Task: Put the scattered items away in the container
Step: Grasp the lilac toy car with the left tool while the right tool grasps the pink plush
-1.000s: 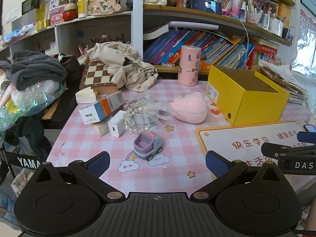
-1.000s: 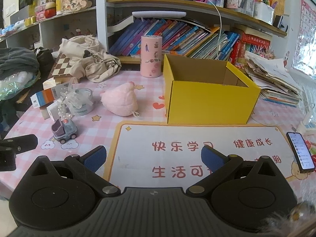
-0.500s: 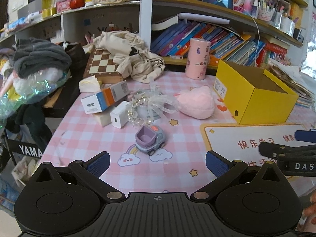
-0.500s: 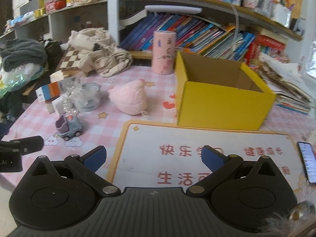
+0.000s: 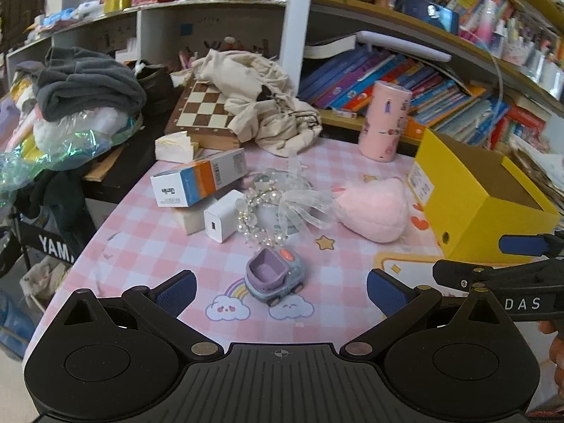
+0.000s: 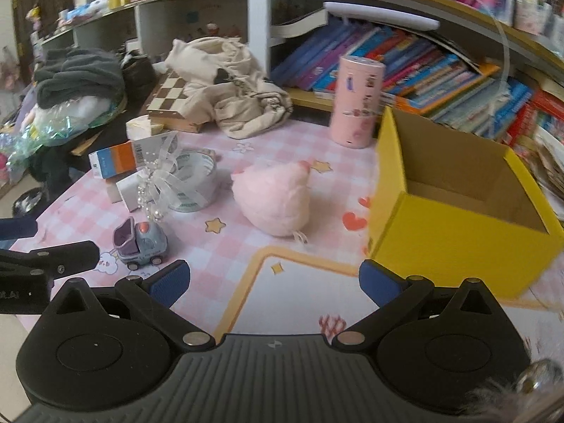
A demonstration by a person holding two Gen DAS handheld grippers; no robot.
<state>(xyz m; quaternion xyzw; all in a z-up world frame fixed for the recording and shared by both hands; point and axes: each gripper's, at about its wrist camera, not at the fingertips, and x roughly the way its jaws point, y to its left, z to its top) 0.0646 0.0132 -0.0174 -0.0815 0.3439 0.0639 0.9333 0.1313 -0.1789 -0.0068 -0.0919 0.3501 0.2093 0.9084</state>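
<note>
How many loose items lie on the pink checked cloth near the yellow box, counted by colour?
Pink: 2, plush toy and cylinder
White: 2, charger and pearl ribbon bow
Purple-grey: 1, toy car
Orange-blue-white: 1, carton
Grey: 1, tape roll
Total: 7

Purple-grey toy car (image 5: 275,276) sits upright just ahead of the open left gripper (image 5: 281,288). Pink plush (image 5: 373,209) lies beyond, beside the empty yellow box (image 5: 472,208).

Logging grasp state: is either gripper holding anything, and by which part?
Nothing is held. Left gripper and right gripper are both open and empty.
</note>
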